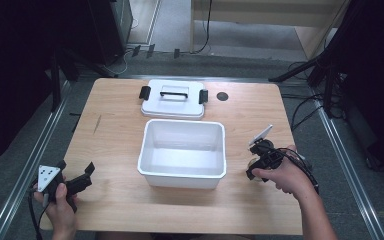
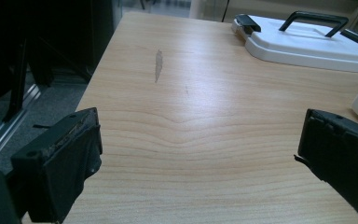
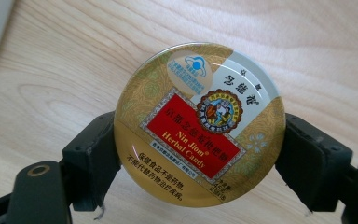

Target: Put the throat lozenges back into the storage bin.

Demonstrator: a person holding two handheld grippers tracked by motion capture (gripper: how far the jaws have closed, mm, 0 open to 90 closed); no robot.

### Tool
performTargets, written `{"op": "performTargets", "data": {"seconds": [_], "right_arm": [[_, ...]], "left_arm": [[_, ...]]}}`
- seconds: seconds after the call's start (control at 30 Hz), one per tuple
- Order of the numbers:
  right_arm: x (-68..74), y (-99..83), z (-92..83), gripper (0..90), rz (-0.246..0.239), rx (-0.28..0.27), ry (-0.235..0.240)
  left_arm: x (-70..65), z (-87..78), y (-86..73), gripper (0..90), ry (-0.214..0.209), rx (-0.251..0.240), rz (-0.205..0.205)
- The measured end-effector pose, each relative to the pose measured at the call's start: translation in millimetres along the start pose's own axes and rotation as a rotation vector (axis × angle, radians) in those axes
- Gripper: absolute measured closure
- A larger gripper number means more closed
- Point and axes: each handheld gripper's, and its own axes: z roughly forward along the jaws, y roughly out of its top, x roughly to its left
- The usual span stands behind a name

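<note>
Table (image 1: 120, 150): 1, light wood; carries everything listed.
Bin (image 1: 182, 179): 1, white, rectangular, open top, centre of table; looks empty, prob. the place things go.
Lid (image 1: 172, 105): 1, white w/ black handle + 2 black side latches; lies flat just behind bin, so bin mouth is free.
Candy tin (image 3: 199, 123): 1, round, gold lid w/ red label "Nin Jiom Herbal Candy"; lies right of bin, on or just above the tabletop, can't tell which.
Right claw (image 1: 258, 165): 1, jaws on opposite edges of candy tin, pinching it across its width; grip on the rim suits lifting a flat round thing, prob. headed for bin.
Left claw (image 1: 75, 179): 1, jaws spread wide, nothing between; low at near-left corner of table, apart from bin, seems parked out of the way.
Dark round mark (image 1: 222, 96): 1, on table right of lid; what it is, can't tell.
Grey smudge (image 2: 158, 65): 1, on wood left of lid.
</note>
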Motion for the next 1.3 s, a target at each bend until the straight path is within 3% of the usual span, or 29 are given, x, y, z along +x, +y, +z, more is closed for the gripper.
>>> {"op": "performTargets", "data": {"seconds": [0.33,0.9,1.3], "right_arm": [[8.3,12.0,-25.0,20.4,-0.066,-0.02,0.003],[12.5,33.8,-68.6,20.4,-0.106,-0.047,0.007],[31.5,57.3,-96.5,20.4,-0.166,-0.057,-0.015]], "left_arm": [[0.4,0.2,0.1,0.3,-0.004,0.001,-0.004],[0.5,0.8,0.2,0.3,-0.009,0.001,-0.005],[0.9,1.0,0.4,0.3,-0.011,0.006,-0.009]]}}
